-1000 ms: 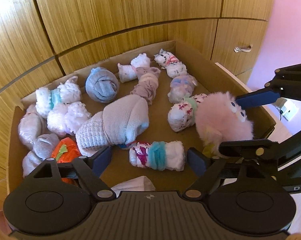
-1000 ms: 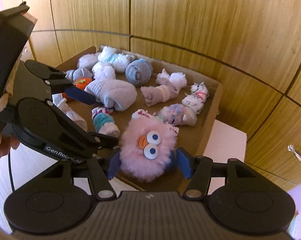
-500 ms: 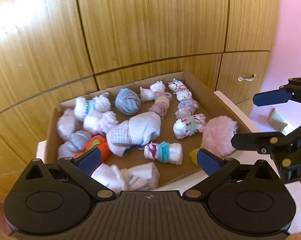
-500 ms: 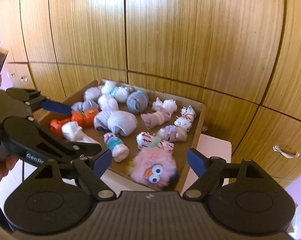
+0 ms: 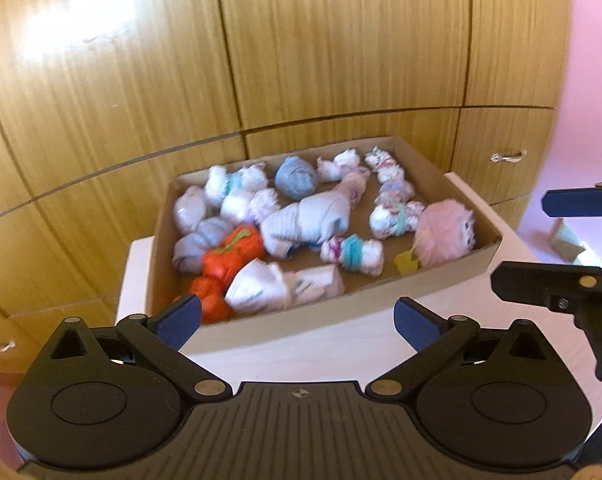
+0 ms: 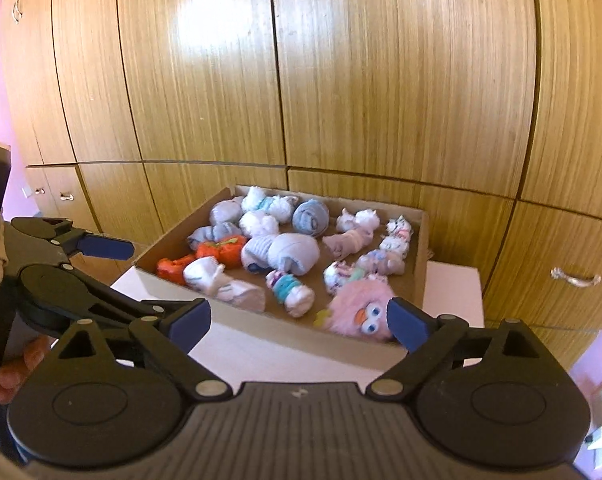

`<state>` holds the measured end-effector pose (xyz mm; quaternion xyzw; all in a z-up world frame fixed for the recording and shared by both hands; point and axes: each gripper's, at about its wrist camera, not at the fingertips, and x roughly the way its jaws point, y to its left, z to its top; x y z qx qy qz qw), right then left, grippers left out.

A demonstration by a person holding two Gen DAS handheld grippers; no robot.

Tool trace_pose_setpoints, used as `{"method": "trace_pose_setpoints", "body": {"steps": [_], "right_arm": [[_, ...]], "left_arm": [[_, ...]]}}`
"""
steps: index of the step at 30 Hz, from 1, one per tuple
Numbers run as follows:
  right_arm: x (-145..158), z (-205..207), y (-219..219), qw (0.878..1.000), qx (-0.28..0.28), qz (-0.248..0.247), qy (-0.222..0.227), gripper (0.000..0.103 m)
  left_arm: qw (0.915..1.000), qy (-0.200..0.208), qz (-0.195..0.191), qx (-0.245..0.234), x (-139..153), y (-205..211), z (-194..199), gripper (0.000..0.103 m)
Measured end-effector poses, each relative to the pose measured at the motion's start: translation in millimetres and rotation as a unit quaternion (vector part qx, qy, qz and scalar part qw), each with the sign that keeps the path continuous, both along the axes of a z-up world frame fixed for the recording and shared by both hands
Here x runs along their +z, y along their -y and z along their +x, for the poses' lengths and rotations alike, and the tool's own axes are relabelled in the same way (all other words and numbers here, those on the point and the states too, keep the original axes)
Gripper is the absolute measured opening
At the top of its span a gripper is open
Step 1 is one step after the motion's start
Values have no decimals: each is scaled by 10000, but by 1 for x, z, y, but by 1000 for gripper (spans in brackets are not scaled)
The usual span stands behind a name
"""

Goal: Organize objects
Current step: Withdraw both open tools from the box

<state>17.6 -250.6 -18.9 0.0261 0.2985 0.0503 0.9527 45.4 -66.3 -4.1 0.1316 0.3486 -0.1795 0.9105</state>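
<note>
Support surface: a white table, set close against a wall of wooden cabinet doors. One item rests directly on it — a shallow open cardboard box, occupying most of the top, with a bare white margin showing along the near edge and at the right end. The box sits flat, its far long side toward the cabinets. In the right wrist view the same table shows a bare strip in front of the box and beyond its right wall.
</note>
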Motion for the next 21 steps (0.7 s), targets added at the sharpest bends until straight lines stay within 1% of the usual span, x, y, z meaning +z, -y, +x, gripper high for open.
{"method": "trace_pose_setpoints", "body": {"steps": [3,7,12,15,17,21], "right_arm": [[-5,-7,-7,10000,-1,43,-41,94],[-9,-15,-15,10000,-18,44,-61,95],[-14,-23,-22,9999,-81,82,-55,96],[-17,-25,-25,9999,-99,97,-63,96],[-16,-24,-25,9999,-97,81,-45,96],[-15,-19,-26,9999,-83,59,-39,97]], "left_arm": [[9999,41,-103,33,0,-7,-8,102],[9991,-67,-417,2,3,-18,-16,102],[9985,-111,-542,-49,2,-25,-25,102],[9985,-97,-534,-76,2,-27,-28,102],[9990,-44,-440,-80,3,-27,-29,102],[9994,56,-341,69,3,-27,-26,102]]}}
